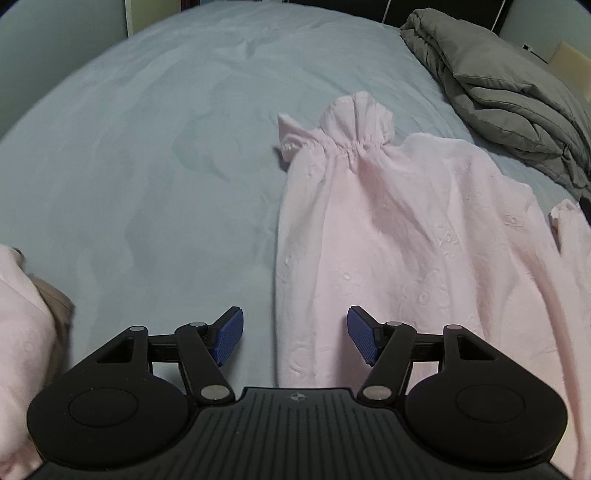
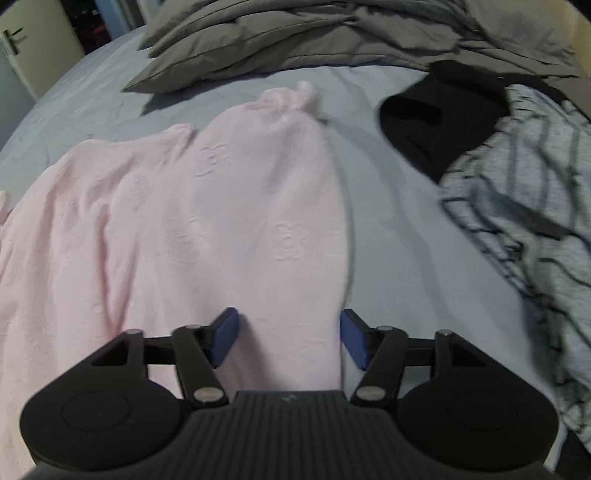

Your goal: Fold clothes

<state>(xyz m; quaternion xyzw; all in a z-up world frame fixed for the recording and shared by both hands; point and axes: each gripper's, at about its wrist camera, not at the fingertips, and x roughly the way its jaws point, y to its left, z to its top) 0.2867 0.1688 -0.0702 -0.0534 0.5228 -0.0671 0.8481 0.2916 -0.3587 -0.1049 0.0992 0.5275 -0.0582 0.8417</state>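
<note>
A pale pink embroidered blouse [image 1: 406, 229] lies spread on the light blue bed sheet [image 1: 147, 147]. One sleeve ends in a gathered ruffled cuff [image 1: 354, 125]. My left gripper [image 1: 295, 338] hangs over the blouse's left edge, open, its blue pads [image 1: 229, 336] apart and clear of the cloth. In the right wrist view the same blouse [image 2: 207, 206] runs away from me, its other cuff [image 2: 291, 96] at the far end. My right gripper [image 2: 290, 339] stands open over the blouse's right edge, with pink fabric lying between the pads [image 2: 354, 339] but not pinched.
A folded grey duvet [image 1: 498, 85] lies along the far side of the bed [image 2: 295, 33]. A black garment [image 2: 443, 110] and a white one with dark lines [image 2: 517, 206] lie to the right. More pink fabric [image 1: 22, 332] shows at the left edge.
</note>
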